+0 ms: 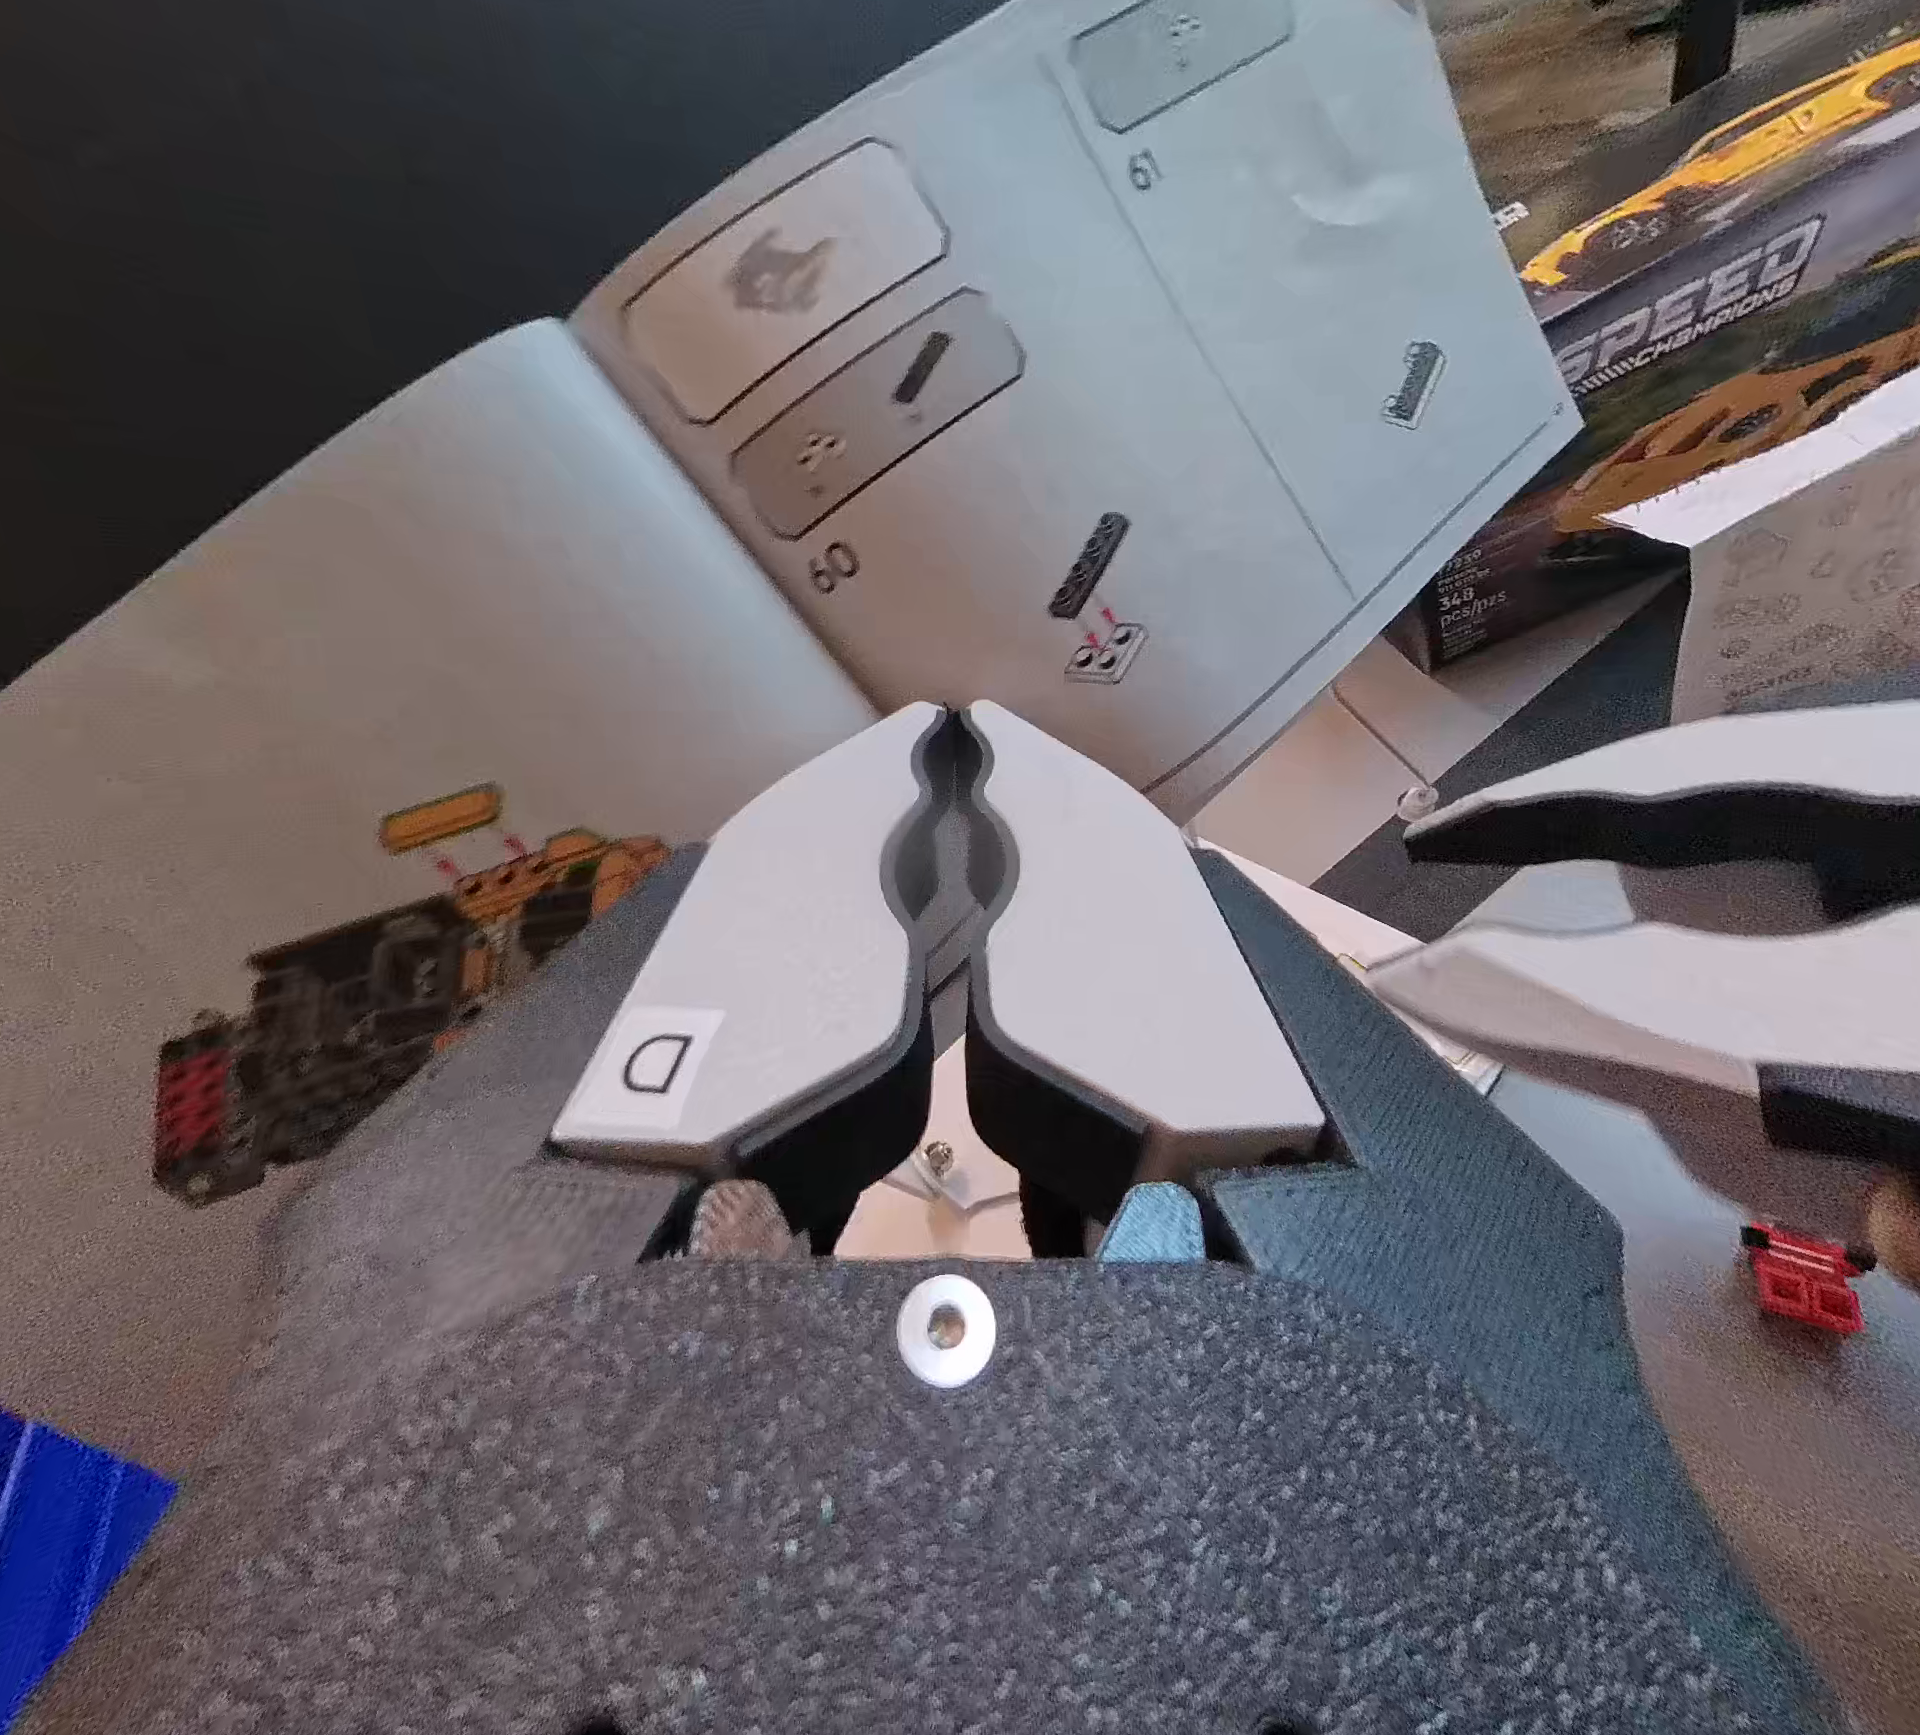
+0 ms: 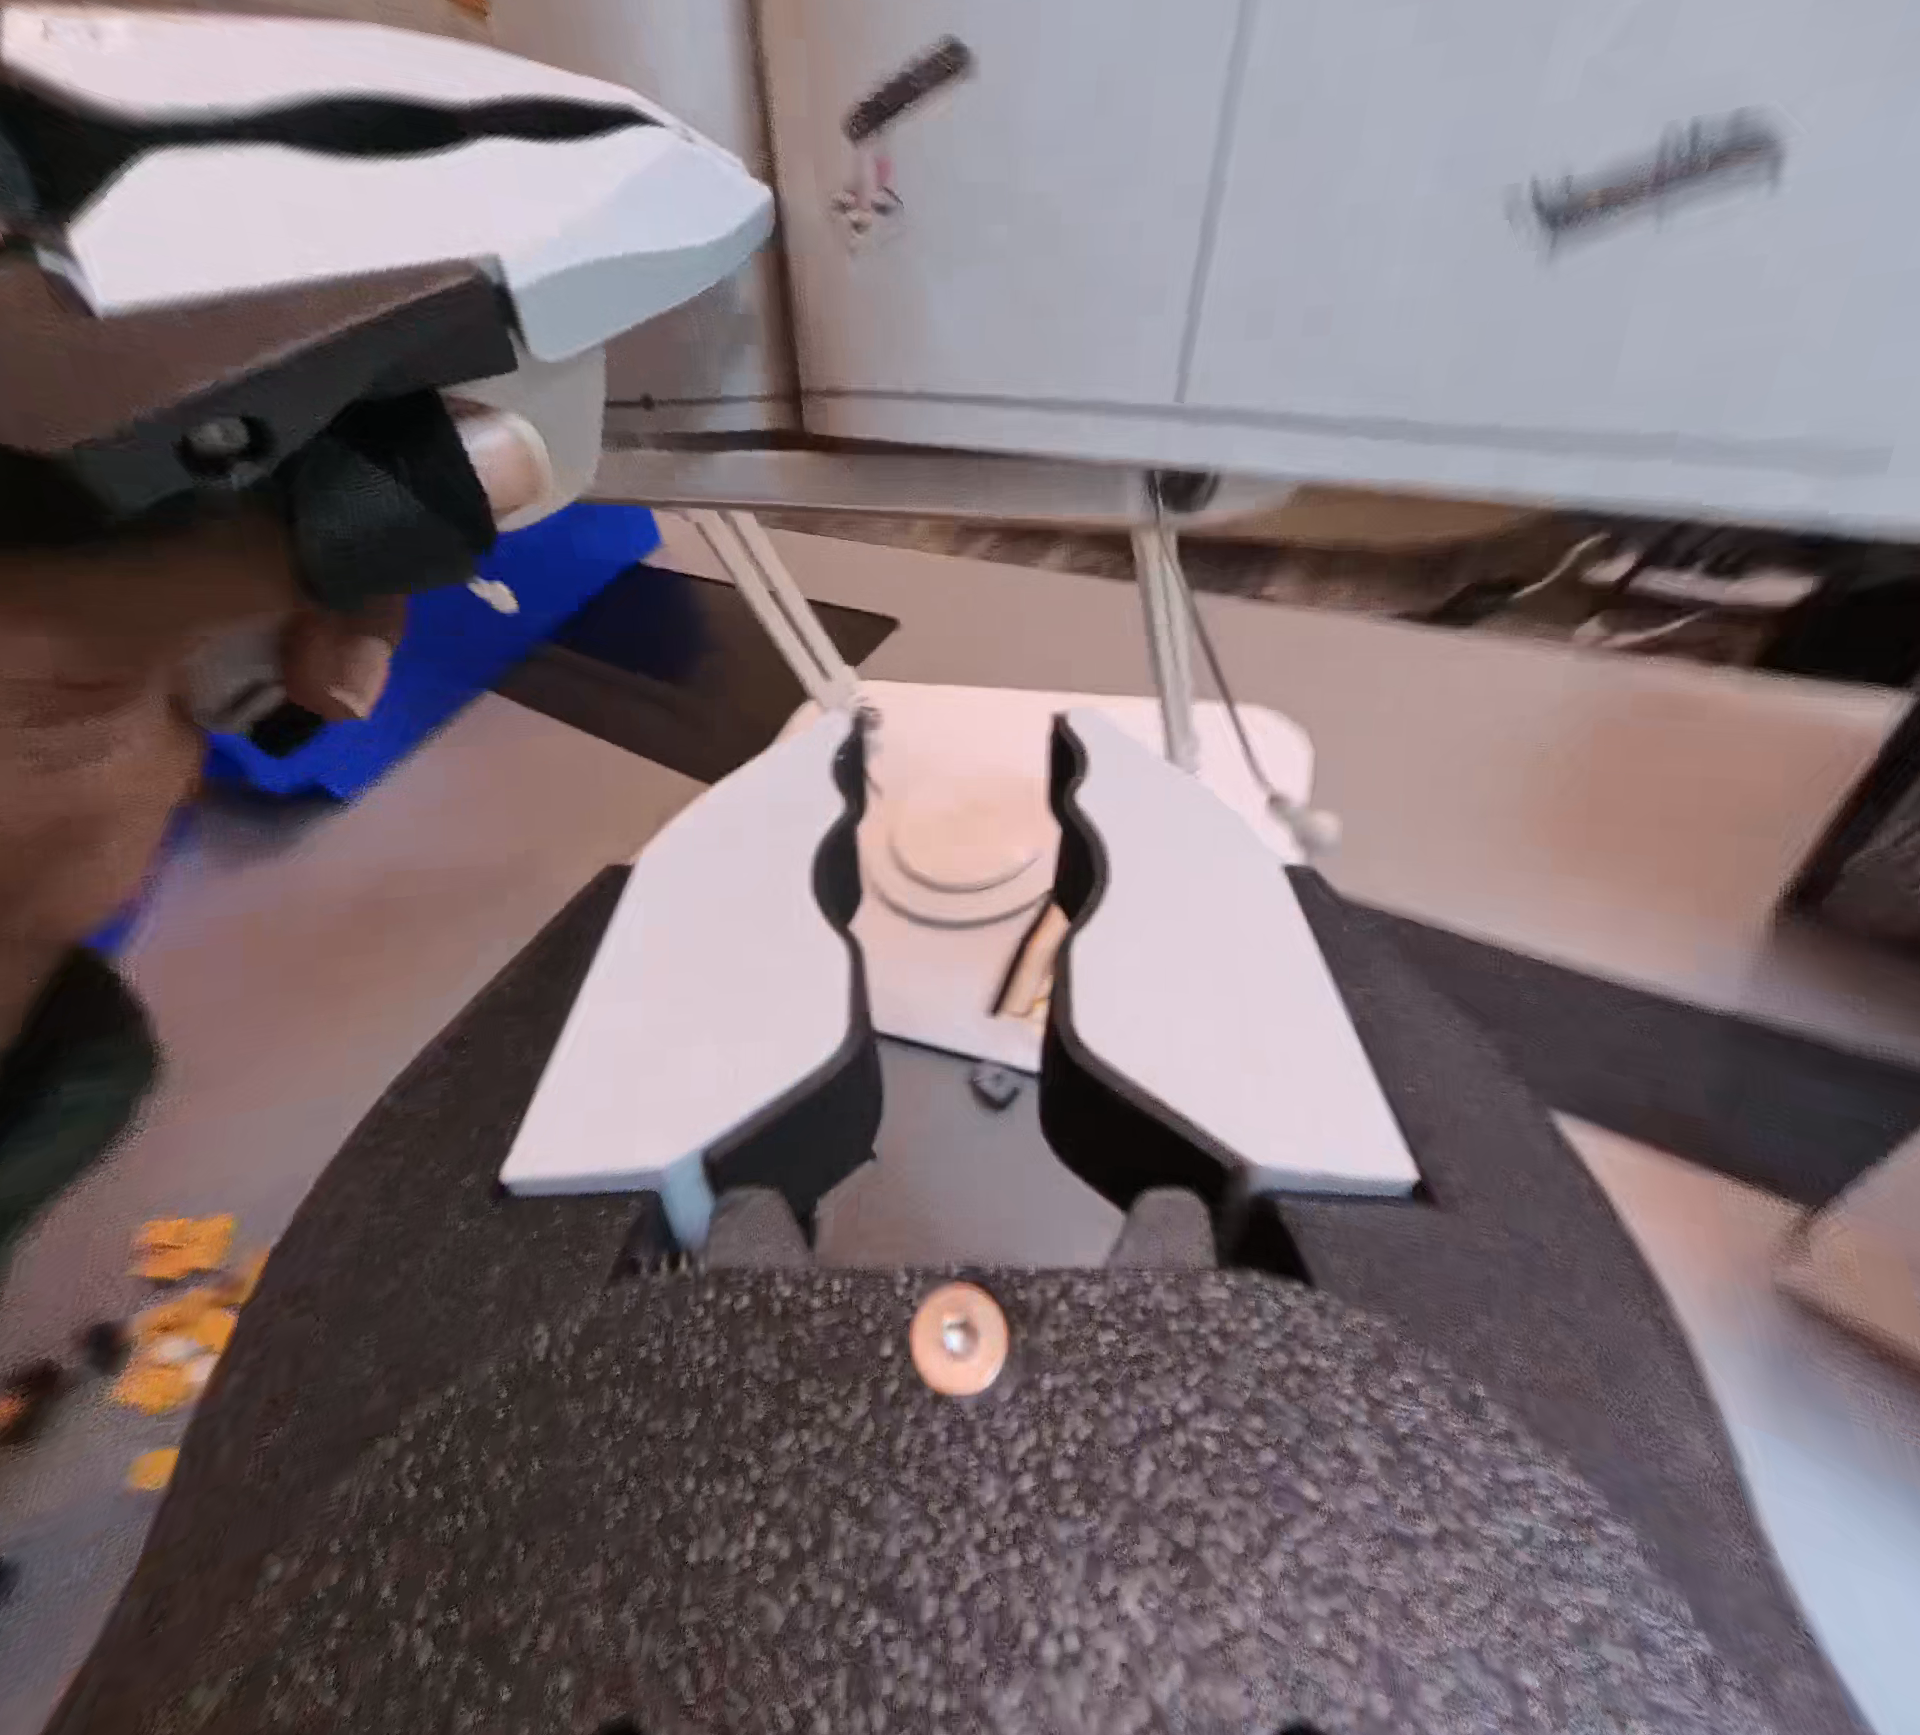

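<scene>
Grey tabletop (image 2: 1558, 812) lay under an open booklet (image 1: 1195, 355) on its stand, just ahead of both tongs: left tongs (image 1: 954, 711) pinched shut on nothing, right tongs (image 2: 961, 729) apart and empty over the stand's base (image 2: 966, 750).

Right claw (image 2: 956, 729) stands apart with nothing between its tips, over the white stand base (image 2: 1247, 740) of the propped instruction booklet (image 2: 1351, 127) — left claw (image 2: 727, 158) closed at upper left, blue bin (image 2: 436, 646) behind it.
</scene>
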`<move>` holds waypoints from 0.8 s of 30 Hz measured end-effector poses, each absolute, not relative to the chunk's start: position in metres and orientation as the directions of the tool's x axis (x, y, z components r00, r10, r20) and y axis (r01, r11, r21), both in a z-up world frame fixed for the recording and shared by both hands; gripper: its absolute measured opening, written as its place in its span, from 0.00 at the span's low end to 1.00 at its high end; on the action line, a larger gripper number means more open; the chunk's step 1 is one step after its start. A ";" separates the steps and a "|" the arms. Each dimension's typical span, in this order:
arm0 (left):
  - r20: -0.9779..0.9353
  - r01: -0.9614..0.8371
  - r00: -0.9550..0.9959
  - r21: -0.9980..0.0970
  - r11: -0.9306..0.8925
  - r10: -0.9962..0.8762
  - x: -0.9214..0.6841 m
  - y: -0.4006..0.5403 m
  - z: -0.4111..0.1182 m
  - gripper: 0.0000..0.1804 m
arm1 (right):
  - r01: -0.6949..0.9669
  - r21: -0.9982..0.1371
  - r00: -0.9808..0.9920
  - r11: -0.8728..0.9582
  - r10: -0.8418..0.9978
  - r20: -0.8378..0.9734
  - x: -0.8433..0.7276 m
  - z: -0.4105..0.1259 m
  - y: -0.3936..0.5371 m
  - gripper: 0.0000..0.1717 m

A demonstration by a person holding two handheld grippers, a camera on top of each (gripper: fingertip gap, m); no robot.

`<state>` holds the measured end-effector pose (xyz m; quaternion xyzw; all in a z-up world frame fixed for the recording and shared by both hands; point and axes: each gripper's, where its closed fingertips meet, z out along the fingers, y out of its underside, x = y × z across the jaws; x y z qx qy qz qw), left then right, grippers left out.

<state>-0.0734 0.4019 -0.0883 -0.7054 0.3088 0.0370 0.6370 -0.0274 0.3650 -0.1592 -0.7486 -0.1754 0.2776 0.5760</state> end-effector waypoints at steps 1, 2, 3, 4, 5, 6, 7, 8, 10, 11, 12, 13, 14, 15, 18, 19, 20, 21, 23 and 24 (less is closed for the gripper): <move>-0.458 -0.497 0.799 -0.868 0.000 -0.391 -0.069 0.403 -0.090 0.00 | -0.137 -0.935 0.756 -0.326 0.575 -0.312 -0.029 -0.163 0.364 0.25; -0.467 -0.511 0.790 -0.859 -0.006 -0.396 -0.066 0.406 -0.093 0.00 | -0.217 -0.900 0.715 -0.377 0.567 -0.409 -0.032 -0.166 0.364 0.29; -0.475 -0.525 0.783 -0.851 -0.017 -0.402 -0.063 0.408 -0.097 0.00 | -0.291 -0.858 0.663 -0.423 0.557 -0.499 -0.034 -0.167 0.365 0.33; -0.484 -0.540 0.775 -0.842 -0.026 -0.407 -0.061 0.411 -0.099 0.00 | -0.365 -0.810 0.606 -0.459 0.543 -0.581 -0.035 -0.166 0.367 0.35; -0.498 -0.557 0.767 -0.830 -0.033 -0.404 -0.060 0.414 -0.101 0.00 | -0.451 -0.747 0.534 -0.488 0.523 -0.664 -0.033 -0.162 0.371 0.35; -0.515 -0.576 0.757 -0.817 -0.038 -0.401 -0.059 0.416 -0.101 0.00 | -0.539 -0.664 0.445 -0.518 0.494 -0.747 -0.029 -0.158 0.376 0.36; -0.531 -0.595 0.748 -0.803 -0.046 -0.398 -0.059 0.418 -0.101 0.00 | -0.616 -0.568 0.347 -0.545 0.459 -0.818 -0.023 -0.155 0.383 0.36; -0.547 -0.613 0.738 -0.788 -0.055 -0.397 -0.059 0.420 -0.102 0.00 | -0.676 -0.473 0.253 -0.565 0.424 -0.869 -0.017 -0.153 0.390 0.36; -0.571 -0.643 0.720 -0.762 -0.071 -0.393 -0.060 0.421 -0.102 0.00 | -0.750 -0.327 0.113 -0.575 0.375 -0.920 -0.003 -0.151 0.402 0.32; -0.580 -0.652 0.716 -0.755 -0.075 -0.389 -0.060 0.421 -0.102 0.00 | -0.768 -0.278 0.068 -0.576 0.358 -0.931 0.002 -0.151 0.407 0.29; -0.588 -0.658 0.713 -0.749 -0.075 -0.383 -0.060 0.421 -0.102 0.00 | -0.788 -0.241 0.035 -0.566 0.350 -0.936 0.008 -0.150 0.411 0.24; -0.594 -0.662 0.711 -0.746 -0.073 -0.377 -0.060 0.421 -0.103 0.00 | -0.812 -0.215 0.015 -0.542 0.350 -0.937 0.016 -0.147 0.415 0.18; -0.600 -0.667 0.709 -0.742 -0.072 -0.371 -0.060 0.421 -0.103 0.00 | -0.833 -0.202 0.009 -0.516 0.352 -0.936 0.024 -0.145 0.418 0.11; -0.607 -0.672 0.706 -0.737 -0.073 -0.366 -0.060 0.421 -0.103 0.00 | -0.847 -0.202 0.012 -0.492 0.362 -0.932 0.032 -0.142 0.420 0.04; -0.615 -0.680 0.702 -0.729 -0.080 -0.358 -0.060 0.422 -0.103 0.00 | -0.829 -0.292 0.081 -0.476 0.416 -0.906 0.037 -0.124 0.422 0.00; -0.612 -0.677 0.705 -0.731 -0.084 -0.357 -0.060 0.423 -0.102 0.00 | -0.813 -0.358 0.149 -0.459 0.430 -0.890 0.036 -0.120 0.422 0.00; -0.606 -0.673 0.710 -0.734 -0.091 -0.359 -0.060 0.423 -0.102 0.00 | -0.796 -0.421 0.213 -0.435 0.448 -0.868 0.036 -0.117 0.421 0.00; -0.599 -0.669 0.714 -0.736 -0.103 -0.363 -0.060 0.424 -0.102 0.00 | -0.778 -0.481 0.281 -0.404 0.461 -0.842 0.036 -0.116 0.419 0.00; -0.592 -0.667 0.721 -0.733 -0.129 -0.361 -0.060 0.424 -0.103 0.00 | -0.742 -0.591 0.417 -0.316 0.473 -0.776 0.036 -0.114 0.414 0.00; -0.597 -0.672 0.719 -0.728 -0.137 -0.356 -0.060 0.424 -0.103 0.00 | -0.734 -0.617 0.456 -0.284 0.468 -0.757 0.036 -0.113 0.412 0.00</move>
